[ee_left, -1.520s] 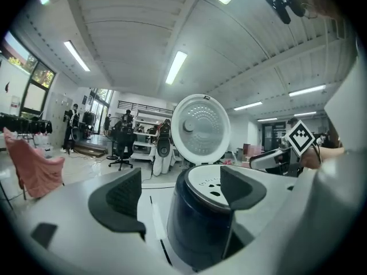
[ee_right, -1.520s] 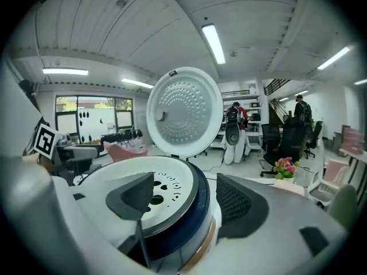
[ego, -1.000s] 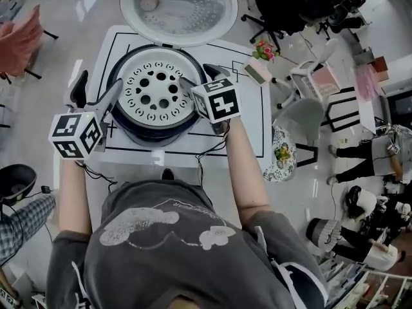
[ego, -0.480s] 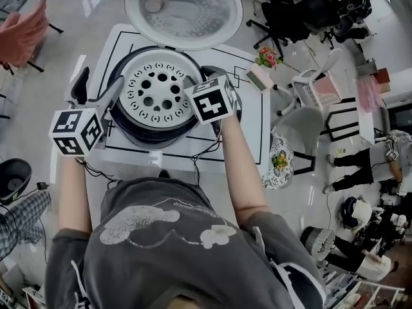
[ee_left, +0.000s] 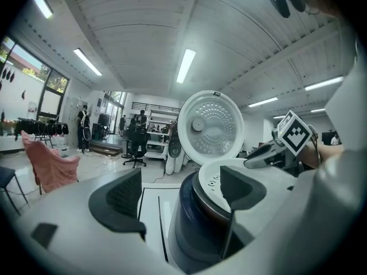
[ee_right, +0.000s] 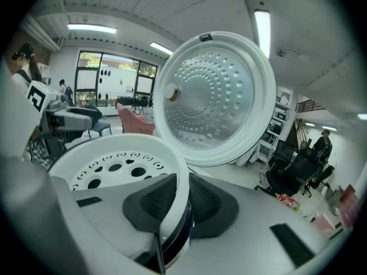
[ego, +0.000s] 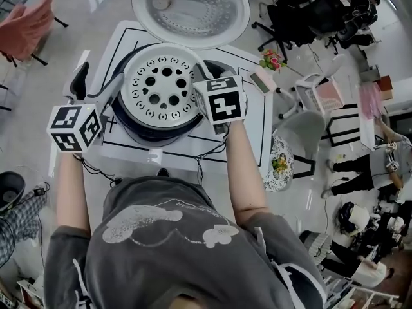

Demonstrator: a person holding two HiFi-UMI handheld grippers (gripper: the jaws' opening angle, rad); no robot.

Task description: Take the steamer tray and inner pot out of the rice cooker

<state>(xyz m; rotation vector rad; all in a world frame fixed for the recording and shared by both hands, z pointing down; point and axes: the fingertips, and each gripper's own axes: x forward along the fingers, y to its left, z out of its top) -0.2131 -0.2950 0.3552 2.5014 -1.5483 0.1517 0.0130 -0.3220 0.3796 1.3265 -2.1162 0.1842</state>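
My right gripper [ee_right: 174,202], its jaws just closing on the steamer tray [ee_right: 155,153]'s right rim alone, may let it tilt and slip; my left gripper [ee_left: 182,191] is released.

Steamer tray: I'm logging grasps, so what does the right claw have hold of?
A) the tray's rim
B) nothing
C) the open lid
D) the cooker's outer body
A: in the right gripper view the right claw, which has just been closing, pinches the white rim of the steamer tray between its pads.
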